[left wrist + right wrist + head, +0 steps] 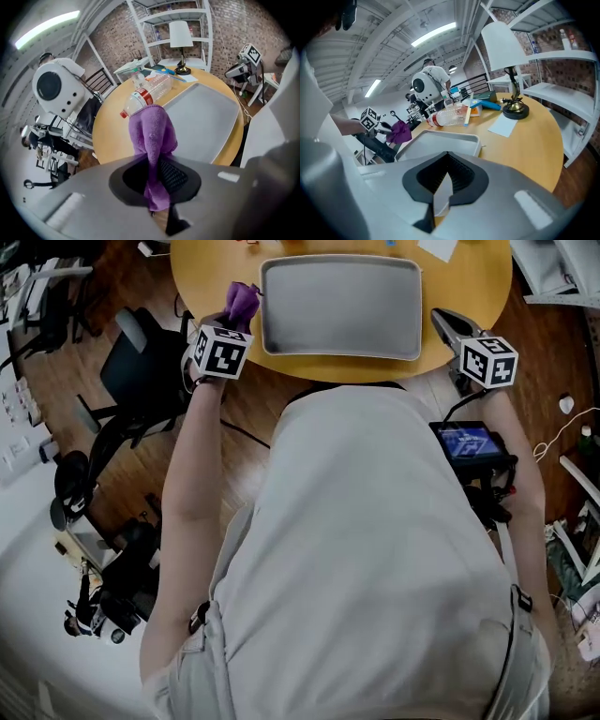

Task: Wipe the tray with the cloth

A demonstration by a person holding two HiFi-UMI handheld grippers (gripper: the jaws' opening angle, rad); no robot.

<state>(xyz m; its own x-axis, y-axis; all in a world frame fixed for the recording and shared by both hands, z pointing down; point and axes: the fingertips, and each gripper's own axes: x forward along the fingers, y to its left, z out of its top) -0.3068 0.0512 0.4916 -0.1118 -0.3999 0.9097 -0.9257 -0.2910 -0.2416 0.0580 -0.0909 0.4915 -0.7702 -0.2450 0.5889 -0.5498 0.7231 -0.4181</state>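
An empty grey tray [339,307] [201,117] [423,146] lies on the round yellow table [202,282]. My left gripper [232,322] [157,176] hangs at the tray's left edge, shut on a purple cloth [242,302] [152,131] that bunches out past its tips. In the right gripper view the cloth [399,132] shows to the left, held above the tray's far side. My right gripper [444,322] [443,185] is off the tray's right edge near the table rim, shut and holding nothing.
Behind the tray lie a clear plastic bottle [149,91] [447,117], a sheet of paper [504,125] and a table lamp [180,37] [508,61]. A white robot head [54,86] and a black office chair [141,362] stand left of the table, with shelves [569,101] to the right.
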